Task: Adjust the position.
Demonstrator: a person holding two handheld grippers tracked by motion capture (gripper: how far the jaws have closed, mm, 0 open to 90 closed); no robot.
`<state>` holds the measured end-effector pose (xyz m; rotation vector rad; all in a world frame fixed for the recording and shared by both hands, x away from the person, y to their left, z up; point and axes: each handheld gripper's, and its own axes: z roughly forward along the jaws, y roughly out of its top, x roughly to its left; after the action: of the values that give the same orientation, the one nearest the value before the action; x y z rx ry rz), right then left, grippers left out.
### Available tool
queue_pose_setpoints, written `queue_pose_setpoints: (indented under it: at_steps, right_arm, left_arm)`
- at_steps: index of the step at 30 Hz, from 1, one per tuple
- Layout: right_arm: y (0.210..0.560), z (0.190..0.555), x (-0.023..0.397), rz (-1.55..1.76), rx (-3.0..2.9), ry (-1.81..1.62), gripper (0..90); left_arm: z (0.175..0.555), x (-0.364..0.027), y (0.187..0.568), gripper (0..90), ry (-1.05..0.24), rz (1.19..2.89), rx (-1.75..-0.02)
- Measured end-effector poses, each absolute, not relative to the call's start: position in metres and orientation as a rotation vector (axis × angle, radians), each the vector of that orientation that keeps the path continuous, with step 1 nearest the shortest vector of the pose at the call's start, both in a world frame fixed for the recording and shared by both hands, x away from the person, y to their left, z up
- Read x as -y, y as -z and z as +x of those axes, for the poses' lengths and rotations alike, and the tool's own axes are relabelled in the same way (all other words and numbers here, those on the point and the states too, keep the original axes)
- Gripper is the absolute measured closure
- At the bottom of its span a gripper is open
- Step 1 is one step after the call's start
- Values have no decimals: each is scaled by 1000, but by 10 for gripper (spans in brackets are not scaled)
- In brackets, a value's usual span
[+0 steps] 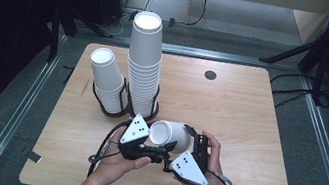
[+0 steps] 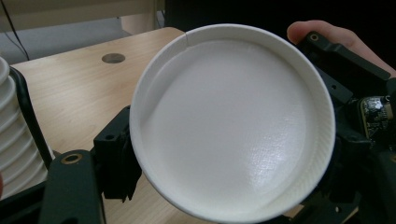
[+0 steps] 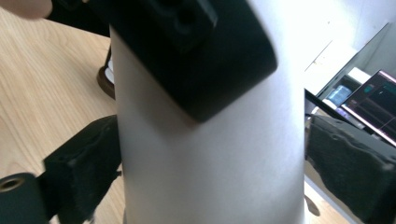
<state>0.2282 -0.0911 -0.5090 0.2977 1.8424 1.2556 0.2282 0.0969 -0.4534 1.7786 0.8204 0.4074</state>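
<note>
**A:** Start with the tongs. What are they doing?

**B:** The left gripper [image 1: 159, 146] is pinching the paper cup [image 1: 171, 133]. In the right gripper view, one of its black jaws lies pressed flat on the cup's outer wall. The right gripper [image 1: 197, 143] stands spread. The cup's wall runs up between its two pads, and there is a clear gap at the pad on the picture's right, so I'd say it isn't holding anything.

**A:** And where is the cup itself?

**B:** It lies on its side in the air, just in front of the tall stack [image 1: 143, 69] and a little to that stack's right, on the person's side of it. Its open mouth points toward the left gripper, whose camera looks straight into the white inside [image 2: 233, 126]. Its base points toward the right gripper.

**A:** How far along does the work look?

**B:** I'd judge it about midway. One cup is free of both stacks and rests with the left gripper alone, which reads as a handover between the hands. Setting it down is not yet done. It could go on the tall stack or on the short stack [image 1: 106, 82] just to the tall stack's left, but I can't tell which.

**A:** Anything else nearby?

**B:** The bare table [image 1: 246, 136] lies to the right of the tall stack.
</note>
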Motion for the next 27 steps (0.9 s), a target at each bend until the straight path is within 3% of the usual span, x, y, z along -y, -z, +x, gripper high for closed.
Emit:
queue_pose_setpoints:
  at_steps: [5, 27]
  right_arm:
    - [509, 228, 92, 323, -1886, -1254, 0]
    - [492, 223, 107, 417, -1888, -1316, 0]
  left_arm:
    - [231, -100, 455, 231, -389, 1756, -843]
    - [242, -113, 460, 230, -385, 1719, -887]
